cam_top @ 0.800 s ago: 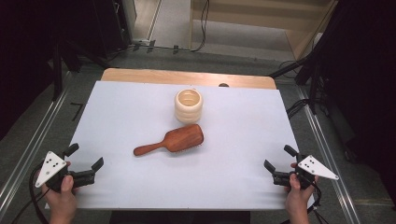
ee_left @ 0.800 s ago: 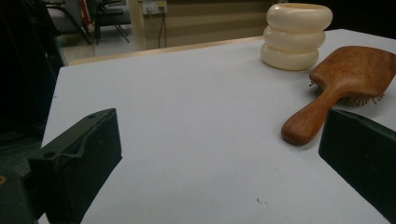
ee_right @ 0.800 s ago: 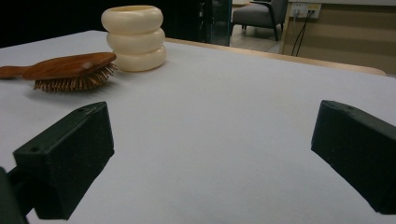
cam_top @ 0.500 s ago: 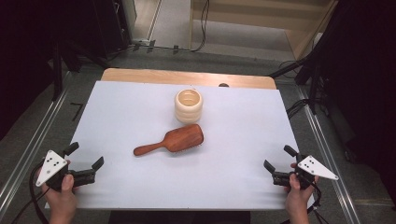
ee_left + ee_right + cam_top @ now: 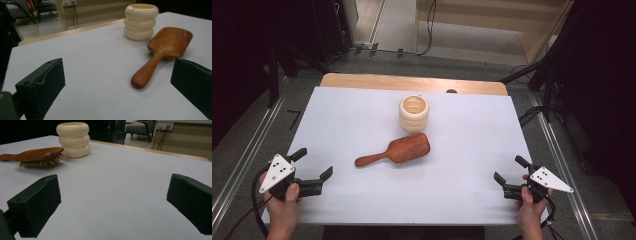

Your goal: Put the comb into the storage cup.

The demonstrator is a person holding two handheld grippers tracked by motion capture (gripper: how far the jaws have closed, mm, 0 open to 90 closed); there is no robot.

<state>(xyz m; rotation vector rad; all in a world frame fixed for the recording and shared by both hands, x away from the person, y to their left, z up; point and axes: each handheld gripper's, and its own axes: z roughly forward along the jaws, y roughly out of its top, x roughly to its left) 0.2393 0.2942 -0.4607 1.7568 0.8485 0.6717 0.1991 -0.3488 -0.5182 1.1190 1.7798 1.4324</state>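
The high view looks forward and down from above the person's side, taking in the whole white desk (image 5: 362,120) from some way off. Each gripper view sits low, close over the desk surface, looking between its own claw's two black jaws toward the middle. All three share the wooden hairbrush (image 5: 398,150) and the cream ribbed cup (image 5: 414,113) (seen from opposite sides).

hairbrush (image 5: 394,150) just before cup (image 5: 414,113)
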